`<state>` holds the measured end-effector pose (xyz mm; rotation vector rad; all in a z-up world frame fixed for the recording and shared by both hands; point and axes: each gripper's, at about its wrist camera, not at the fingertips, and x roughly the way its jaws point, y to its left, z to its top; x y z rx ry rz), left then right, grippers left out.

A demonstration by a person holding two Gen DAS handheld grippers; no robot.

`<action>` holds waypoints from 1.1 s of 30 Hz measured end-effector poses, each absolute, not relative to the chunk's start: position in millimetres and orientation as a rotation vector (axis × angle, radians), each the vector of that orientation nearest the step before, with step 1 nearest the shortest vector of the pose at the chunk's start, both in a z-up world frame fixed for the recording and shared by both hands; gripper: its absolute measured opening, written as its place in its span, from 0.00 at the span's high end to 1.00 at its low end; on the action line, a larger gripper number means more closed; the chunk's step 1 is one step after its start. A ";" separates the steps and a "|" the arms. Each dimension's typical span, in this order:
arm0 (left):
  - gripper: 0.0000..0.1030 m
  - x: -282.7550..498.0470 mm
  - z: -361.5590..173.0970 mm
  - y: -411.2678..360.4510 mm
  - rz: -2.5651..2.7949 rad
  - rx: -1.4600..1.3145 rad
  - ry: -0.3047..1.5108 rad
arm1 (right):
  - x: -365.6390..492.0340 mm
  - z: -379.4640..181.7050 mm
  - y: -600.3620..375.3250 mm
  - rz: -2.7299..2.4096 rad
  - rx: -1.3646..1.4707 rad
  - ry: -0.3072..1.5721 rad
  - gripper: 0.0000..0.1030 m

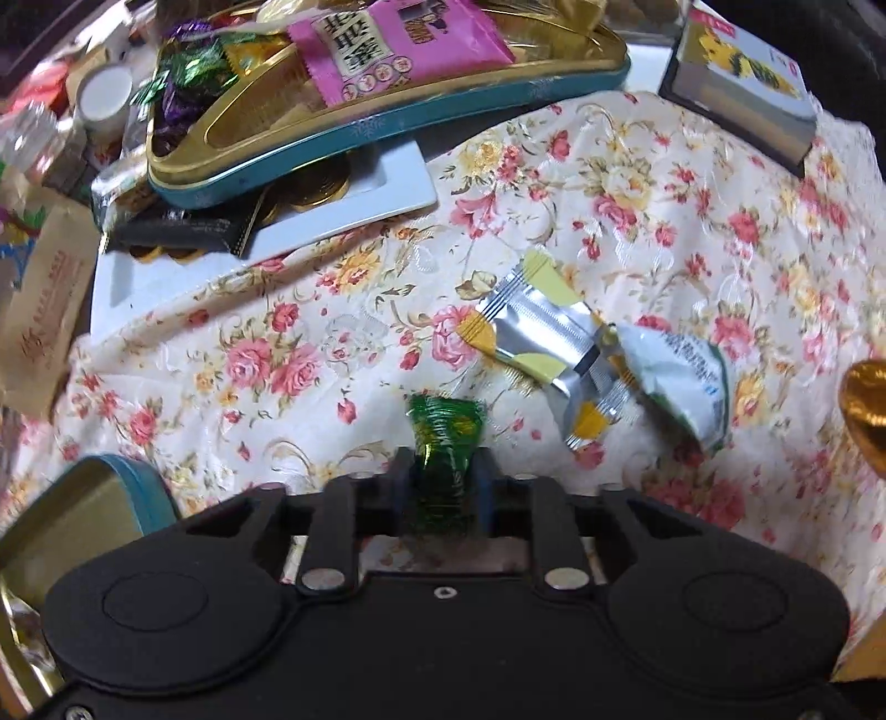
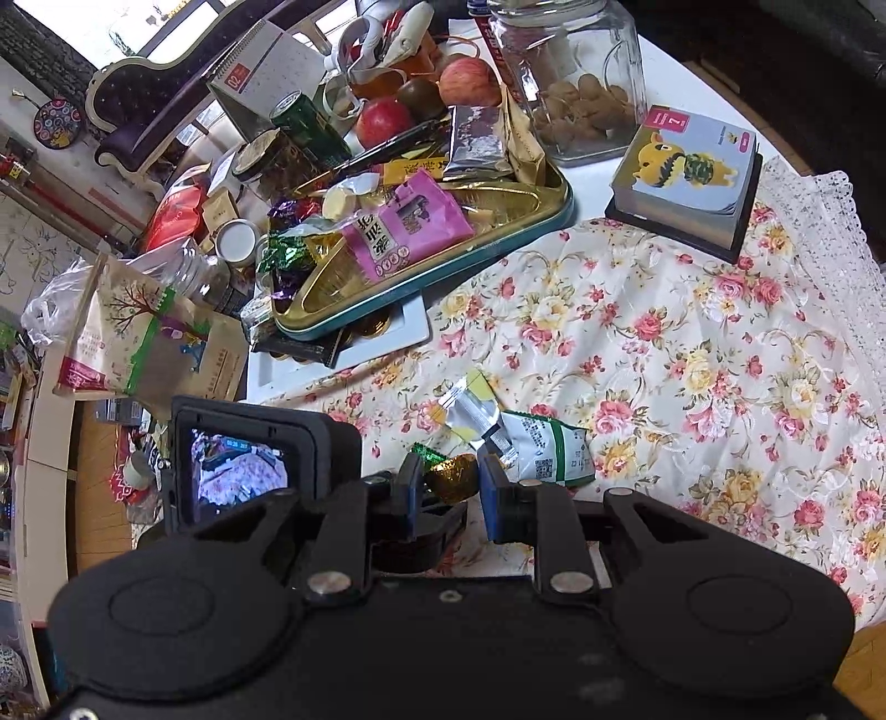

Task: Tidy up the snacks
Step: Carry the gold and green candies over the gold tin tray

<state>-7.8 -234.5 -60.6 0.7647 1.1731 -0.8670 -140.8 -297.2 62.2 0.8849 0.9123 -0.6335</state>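
Note:
My left gripper (image 1: 443, 471) points down at the floral cloth (image 1: 637, 210) and is shut on a green foil candy (image 1: 446, 426), whose twisted end sticks out past the fingertips. The same green candy (image 2: 425, 451) peeks out in the right wrist view, just left of a gold foil candy (image 2: 454, 475). My right gripper (image 2: 448, 482) is shut on that gold candy, which also shows as a gold blur (image 1: 866, 410) at the right edge of the left wrist view. A gold tin tray with a teal rim (image 1: 387, 130) holds a pink packet (image 1: 398, 44) and several wrapped sweets at the back.
Two silver-and-yellow packets (image 1: 531, 327) and a white-and-green packet (image 1: 681, 382) lie on the cloth beside the grippers. A teal tin lid (image 1: 83, 509) sits at the near left. A box with a yellow figure (image 2: 686, 171), a glass jar (image 2: 576, 72) and apples (image 2: 382, 119) crowd the back.

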 end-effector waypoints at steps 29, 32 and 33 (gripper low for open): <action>0.75 149.8 54.9 -40.4 -0.232 0.428 1.120 | -11.9 57.3 -161.1 -0.340 0.718 1.000 0.77; 0.74 161.3 49.8 -20.7 -0.208 0.420 1.139 | 4.7 52.1 -137.2 -0.298 0.679 1.028 0.77; 0.74 164.9 48.2 -14.4 -0.203 0.414 1.149 | 9.0 50.1 -130.8 -0.287 0.667 1.037 0.77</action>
